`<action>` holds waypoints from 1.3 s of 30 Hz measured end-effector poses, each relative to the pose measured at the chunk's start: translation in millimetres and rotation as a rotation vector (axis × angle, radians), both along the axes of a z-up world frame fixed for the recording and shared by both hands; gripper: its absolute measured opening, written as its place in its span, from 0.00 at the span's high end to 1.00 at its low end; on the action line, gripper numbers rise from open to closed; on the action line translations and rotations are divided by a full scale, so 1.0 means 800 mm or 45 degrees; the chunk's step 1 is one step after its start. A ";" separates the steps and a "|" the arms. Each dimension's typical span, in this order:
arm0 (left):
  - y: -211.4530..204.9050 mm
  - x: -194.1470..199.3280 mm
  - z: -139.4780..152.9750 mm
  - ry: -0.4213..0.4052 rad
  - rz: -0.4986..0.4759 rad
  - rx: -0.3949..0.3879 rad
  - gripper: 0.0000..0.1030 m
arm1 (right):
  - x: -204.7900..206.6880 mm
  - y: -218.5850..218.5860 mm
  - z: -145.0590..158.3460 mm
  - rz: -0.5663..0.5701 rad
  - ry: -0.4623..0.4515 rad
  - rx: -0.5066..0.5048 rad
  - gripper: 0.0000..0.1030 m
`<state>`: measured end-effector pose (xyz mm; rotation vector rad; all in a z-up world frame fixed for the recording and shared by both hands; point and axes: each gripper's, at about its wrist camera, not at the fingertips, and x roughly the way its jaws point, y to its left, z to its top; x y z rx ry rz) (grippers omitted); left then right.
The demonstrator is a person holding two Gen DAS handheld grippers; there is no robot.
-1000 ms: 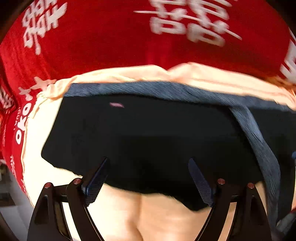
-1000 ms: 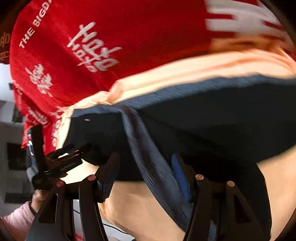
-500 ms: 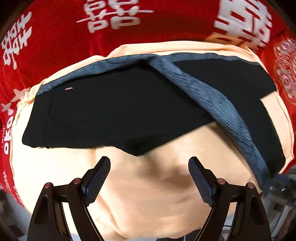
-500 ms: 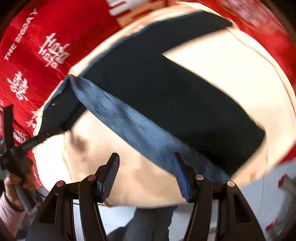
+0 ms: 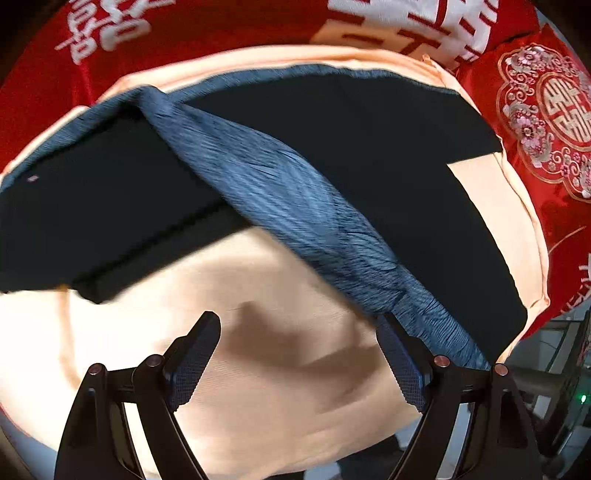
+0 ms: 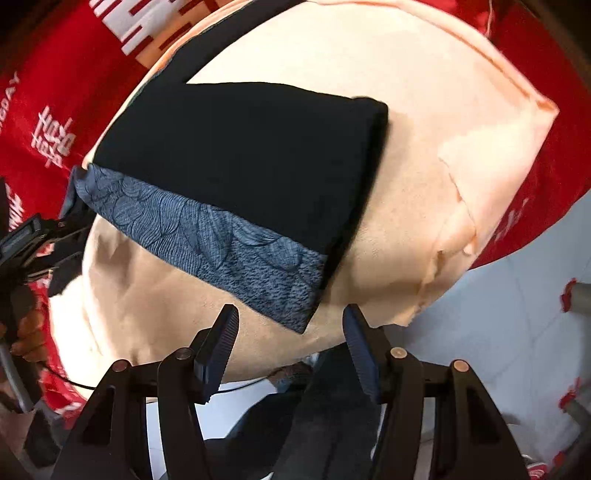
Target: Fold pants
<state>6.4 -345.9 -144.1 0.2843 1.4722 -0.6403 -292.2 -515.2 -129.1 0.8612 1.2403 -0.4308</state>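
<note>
Evidently partly folded, the black pants point(image 6: 236, 162) with a blue patterned stripe point(image 5: 295, 206) lie on a peach cloth point(image 6: 424, 110) over red bedding point(image 5: 229, 26). Left gripper point(image 5: 301, 360) and right gripper point(image 6: 288, 343) hover empty, jaws apart; further folds remain.

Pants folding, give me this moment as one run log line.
pants: folded on peach cloth | left gripper: open, empty | right gripper: open, empty

Matt black cloth pants point(image 6: 240, 158) with a ribbed blue band point(image 6: 221, 251) on soft peach fabric point(image 6: 424, 110).
</note>
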 end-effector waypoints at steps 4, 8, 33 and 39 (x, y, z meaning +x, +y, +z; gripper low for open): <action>-0.017 -0.004 -0.012 0.048 0.056 -0.035 0.15 | 0.004 -0.007 -0.006 0.048 -0.087 0.104 0.39; -0.032 -0.007 -0.021 0.058 0.079 -0.022 0.15 | 0.006 -0.011 -0.014 0.084 -0.150 0.190 0.39; -0.094 0.043 0.051 0.108 0.201 -0.193 0.85 | 0.100 -0.125 0.140 0.168 -0.459 0.191 0.97; -0.138 0.124 0.074 -0.063 0.245 -0.220 0.85 | 0.211 -0.218 0.173 0.264 -0.420 -0.024 0.97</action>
